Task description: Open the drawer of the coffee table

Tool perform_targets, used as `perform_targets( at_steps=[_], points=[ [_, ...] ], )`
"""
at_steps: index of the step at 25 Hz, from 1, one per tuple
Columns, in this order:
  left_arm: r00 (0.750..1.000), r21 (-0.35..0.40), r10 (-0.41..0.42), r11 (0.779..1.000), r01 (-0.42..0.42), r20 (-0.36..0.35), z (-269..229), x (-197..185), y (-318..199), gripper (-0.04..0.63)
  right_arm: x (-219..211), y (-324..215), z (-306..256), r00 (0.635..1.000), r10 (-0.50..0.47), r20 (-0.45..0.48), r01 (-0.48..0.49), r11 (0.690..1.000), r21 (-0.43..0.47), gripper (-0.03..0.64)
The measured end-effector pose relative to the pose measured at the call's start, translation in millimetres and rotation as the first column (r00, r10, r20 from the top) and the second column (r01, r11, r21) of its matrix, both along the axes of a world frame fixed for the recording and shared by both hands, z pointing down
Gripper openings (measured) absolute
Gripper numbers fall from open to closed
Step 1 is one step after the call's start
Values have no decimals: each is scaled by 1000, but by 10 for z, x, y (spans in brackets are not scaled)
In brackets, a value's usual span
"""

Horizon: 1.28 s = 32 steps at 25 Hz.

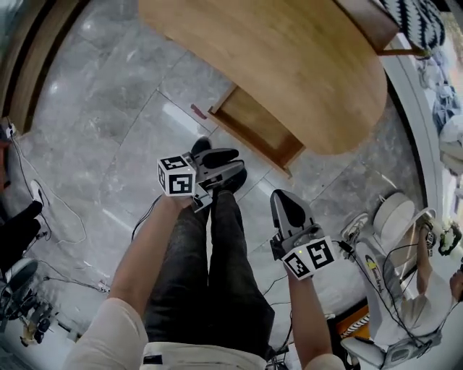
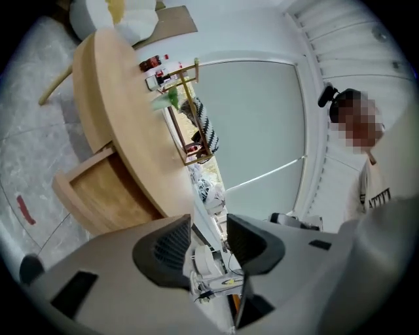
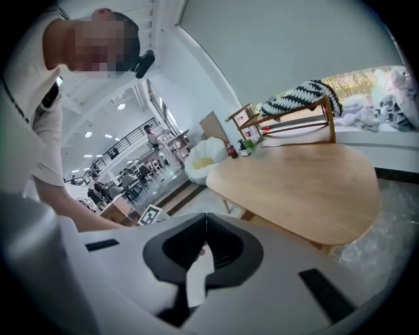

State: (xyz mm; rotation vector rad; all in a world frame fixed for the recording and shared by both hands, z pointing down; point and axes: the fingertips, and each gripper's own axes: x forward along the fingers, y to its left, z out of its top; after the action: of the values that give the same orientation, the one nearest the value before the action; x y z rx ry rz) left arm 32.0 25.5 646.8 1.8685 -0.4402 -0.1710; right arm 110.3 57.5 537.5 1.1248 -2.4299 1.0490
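Note:
The coffee table [image 1: 289, 58] has a rounded light-wood top, and its drawer [image 1: 257, 126] stands pulled out from under the near edge, with nothing showing inside it. My left gripper [image 1: 235, 164] is held in the air short of the drawer and touches nothing. In the left gripper view its jaws [image 2: 208, 243] stand partly apart with nothing between them, and the open drawer [image 2: 105, 193] lies low at the left. My right gripper [image 1: 284, 196] hangs lower right, away from the table. Its fingertips meet [image 3: 206, 221], empty, and the table top [image 3: 308, 183] lies ahead.
My legs in dark trousers [image 1: 210, 274] stand on the grey marble floor [image 1: 108, 144]. Cables [image 1: 58, 209] trail at the left. A white machine [image 1: 394, 217] and a seated person [image 1: 427, 289] are at the right. A wooden chair with a striped cushion [image 1: 412, 18] stands beyond the table.

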Motion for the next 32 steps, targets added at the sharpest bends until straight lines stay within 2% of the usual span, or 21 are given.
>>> perform_targets(
  at_steps=[3,11,16,24,28,32],
  points=[
    [1000,40,-14,999,13,12,-542,21,-27,142,120,82,-387,1000,16,-13,-15,1000,27,18],
    [998,121,-58,991,56,21,-1848,92,88,93,566,312,-1345,996,75,-39,-70,991,113,18],
    [997,161,-62,985,54,40,-2478,137,255,64,725,384,-1832,994,96,-52,-86,982,167,18],
    [991,237,-22,972,-10,134,-3277,109,529,23,847,610,-2447,982,189,-23,-181,962,204,18],
    [977,283,35,954,-95,210,-3545,-15,799,21,721,825,-2677,984,176,-42,-161,958,237,18],
    [974,312,34,944,-105,226,-3793,-200,945,20,627,971,-2912,978,200,-63,-174,941,289,18]
  ],
)
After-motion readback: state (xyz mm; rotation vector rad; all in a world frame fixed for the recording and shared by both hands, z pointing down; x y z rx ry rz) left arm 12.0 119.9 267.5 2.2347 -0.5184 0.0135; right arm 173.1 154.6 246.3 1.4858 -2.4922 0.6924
